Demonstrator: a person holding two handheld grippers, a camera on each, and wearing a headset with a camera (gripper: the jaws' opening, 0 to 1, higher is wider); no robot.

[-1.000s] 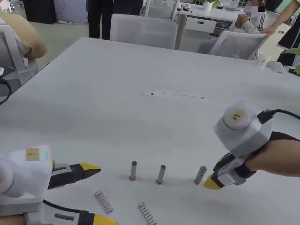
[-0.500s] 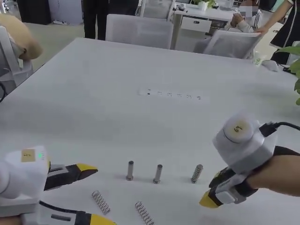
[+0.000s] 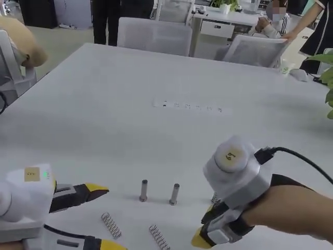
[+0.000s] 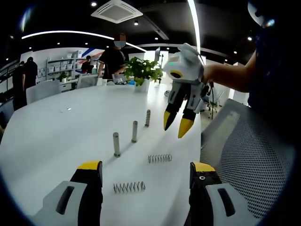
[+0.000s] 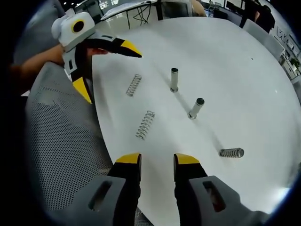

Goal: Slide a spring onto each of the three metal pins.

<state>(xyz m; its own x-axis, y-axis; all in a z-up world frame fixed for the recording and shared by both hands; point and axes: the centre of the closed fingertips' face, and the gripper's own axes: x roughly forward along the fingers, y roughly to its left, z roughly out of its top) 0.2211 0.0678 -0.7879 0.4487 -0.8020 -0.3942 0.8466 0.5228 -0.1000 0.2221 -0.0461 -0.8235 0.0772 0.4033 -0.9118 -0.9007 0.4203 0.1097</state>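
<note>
The left claw gapes wide, the right claw slightly, both empty. Two springs lie on the tabletop beside two bare pins; a clumsy pinch could flick one off the edge.

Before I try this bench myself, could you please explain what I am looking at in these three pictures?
There is no robot: a person holds a two-jaw tool in each hand. The wide picture comes from a headset camera looking down at the table; each round one from a camera riding on a tool. Three metal pins stand there: a spring-covered pin and two bare pins. Two loose springs lie nearby. The left tool and right tool are open, holding nothing.
</note>
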